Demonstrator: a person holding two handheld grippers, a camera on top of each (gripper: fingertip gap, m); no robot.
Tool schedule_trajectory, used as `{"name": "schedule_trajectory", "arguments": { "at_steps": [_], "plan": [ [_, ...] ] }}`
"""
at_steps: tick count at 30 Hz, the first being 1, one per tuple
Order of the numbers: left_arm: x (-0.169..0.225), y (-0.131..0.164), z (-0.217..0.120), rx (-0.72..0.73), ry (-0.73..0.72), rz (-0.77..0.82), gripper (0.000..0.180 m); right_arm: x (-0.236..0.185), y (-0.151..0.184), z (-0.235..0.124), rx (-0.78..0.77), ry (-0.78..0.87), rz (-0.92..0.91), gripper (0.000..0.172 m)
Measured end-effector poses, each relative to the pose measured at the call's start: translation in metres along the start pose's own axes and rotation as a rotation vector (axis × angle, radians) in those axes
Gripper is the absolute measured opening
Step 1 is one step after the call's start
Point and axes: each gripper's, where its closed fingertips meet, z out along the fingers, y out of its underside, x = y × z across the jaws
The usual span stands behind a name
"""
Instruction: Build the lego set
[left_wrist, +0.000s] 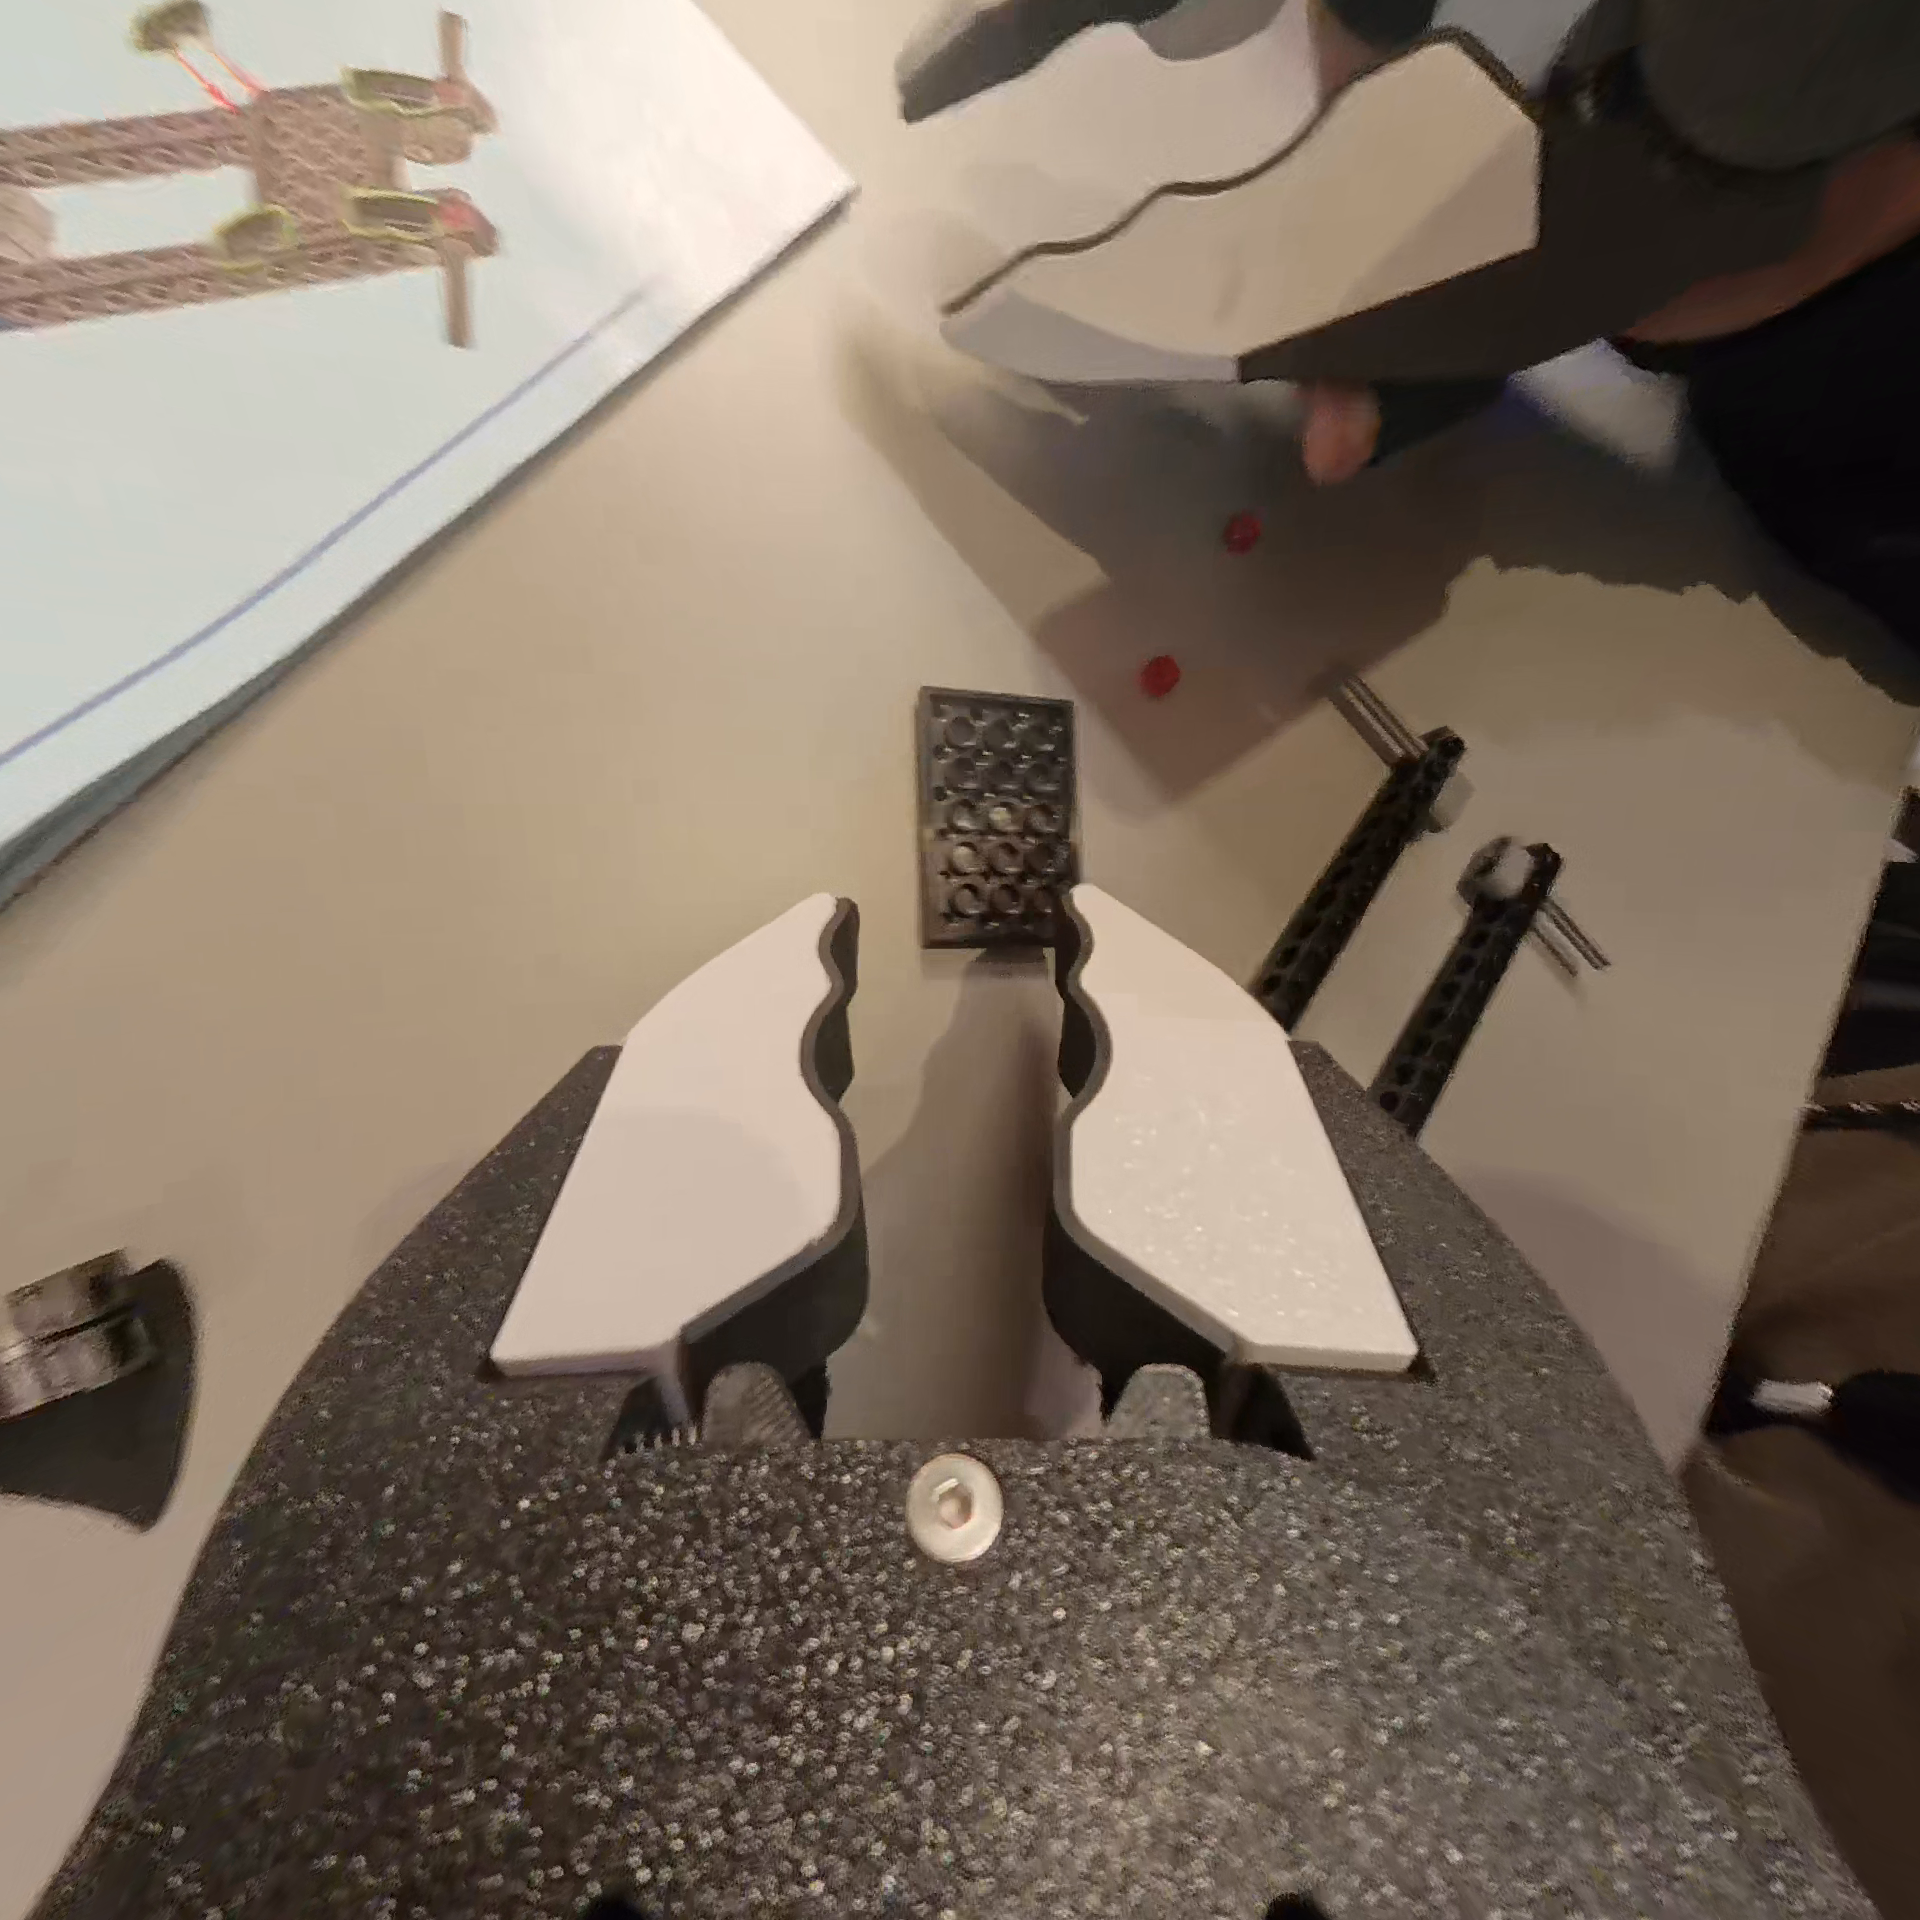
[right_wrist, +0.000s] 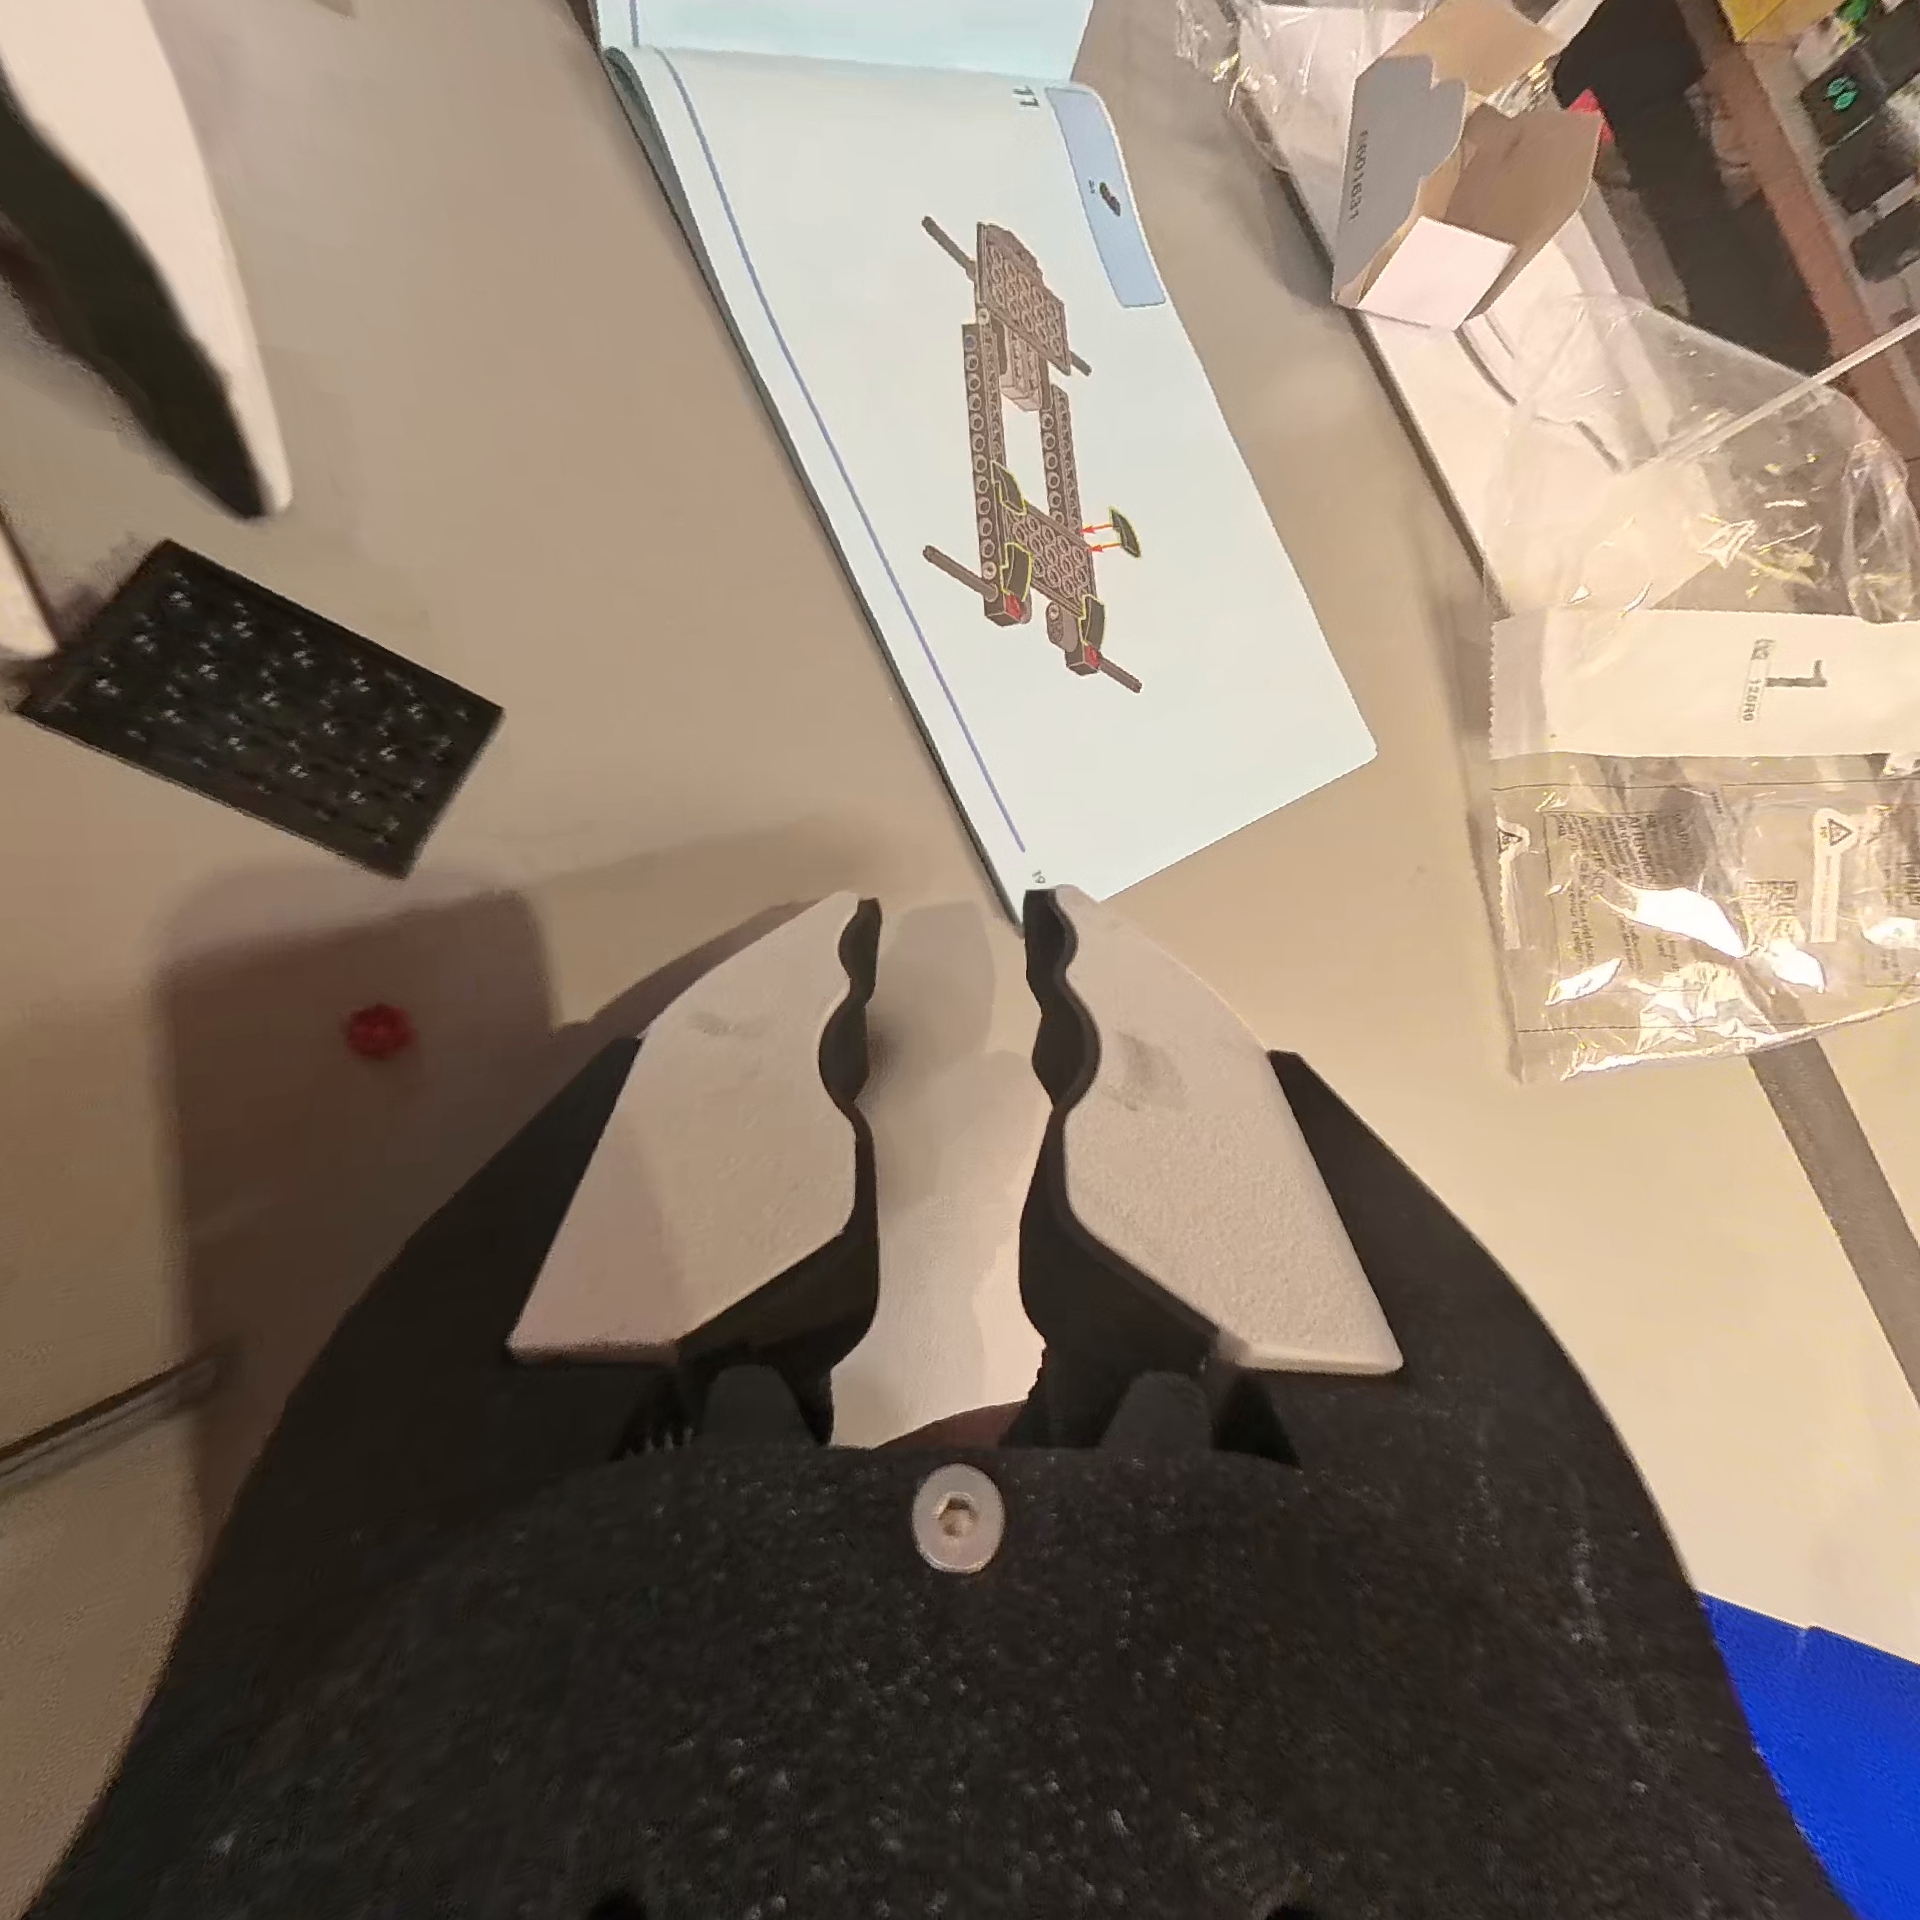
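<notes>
Fingers of both grippers apart and bare, plastic bags (right_wrist: 1704, 831) in right view only, black beams (left_wrist: 1340, 883) in left only.

Each camera sits on its own gripper, looking forward along the two fingers and down at a beige table (left_wrist: 623, 727) from close above. The left view faces a dark studded plate (left_wrist: 995, 821) just past its fingertips, with the other gripper (left_wrist: 1195, 208) high at right. The right view faces an open booklet (right_wrist: 1039, 468). Both views share the plate (right_wrist: 260, 707), the booklet (left_wrist: 312, 416) and a small red piece (right_wrist: 379, 1029)
</notes>
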Motion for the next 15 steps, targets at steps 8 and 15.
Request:
{"name": "schedule_trajectory", "arguments": {
  "at_steps": [8,15],
  "plan": [
    [0.041,-0.002,-0.003,0.014,0.224,0.086,0.031,-0.005,-0.002,-0.001,0.004,-0.018,-0.016,0.028],
    [0.008,-0.020,-0.017,0.144,0.112,0.028,0.031,-0.049,-0.021,-0.013,0.039,-0.319,0.156,0.032]
  ]
}}
